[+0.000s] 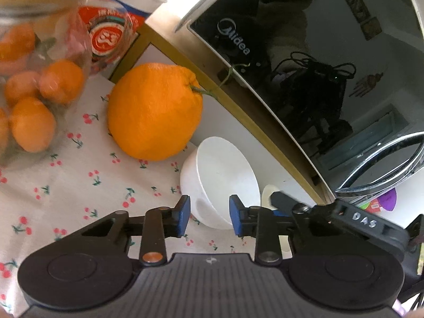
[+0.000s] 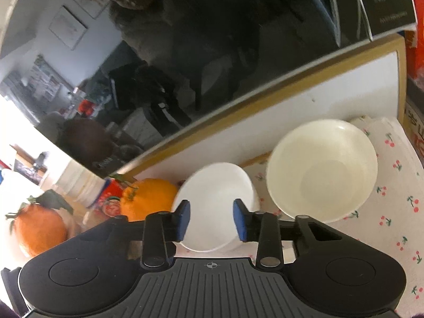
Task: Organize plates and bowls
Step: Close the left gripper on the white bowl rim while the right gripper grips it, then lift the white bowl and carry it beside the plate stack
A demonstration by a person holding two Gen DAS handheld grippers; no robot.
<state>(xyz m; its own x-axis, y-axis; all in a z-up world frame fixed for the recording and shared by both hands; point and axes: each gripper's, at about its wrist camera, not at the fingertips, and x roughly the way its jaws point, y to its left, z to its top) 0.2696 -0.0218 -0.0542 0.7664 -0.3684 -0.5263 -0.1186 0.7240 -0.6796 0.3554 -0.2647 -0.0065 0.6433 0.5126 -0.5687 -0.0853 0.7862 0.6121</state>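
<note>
A small white bowl (image 1: 222, 175) stands on the cherry-print cloth in front of the microwave. My left gripper (image 1: 210, 216) sits low at its near side. Its blue pads stand a narrow gap apart, and the bowl's outer wall shows through that gap. No pad visibly presses on it. One of my right gripper's fingers (image 1: 281, 200) reaches in at the bowl's right rim, over a cream bowl (image 1: 267, 193). In the right wrist view my right gripper (image 2: 212, 221) is also narrowly open over the white bowl (image 2: 214, 185). The wider cream bowl (image 2: 322, 169) stands just to its right.
The glossy black microwave door (image 1: 318, 66) (image 2: 185, 53) closes off the back. A large orange (image 1: 155, 111) (image 2: 148, 196) lies just left of the white bowl. Beyond it is a clear bag of small oranges (image 1: 31, 100). The cloth (image 2: 392, 212) runs on to the right.
</note>
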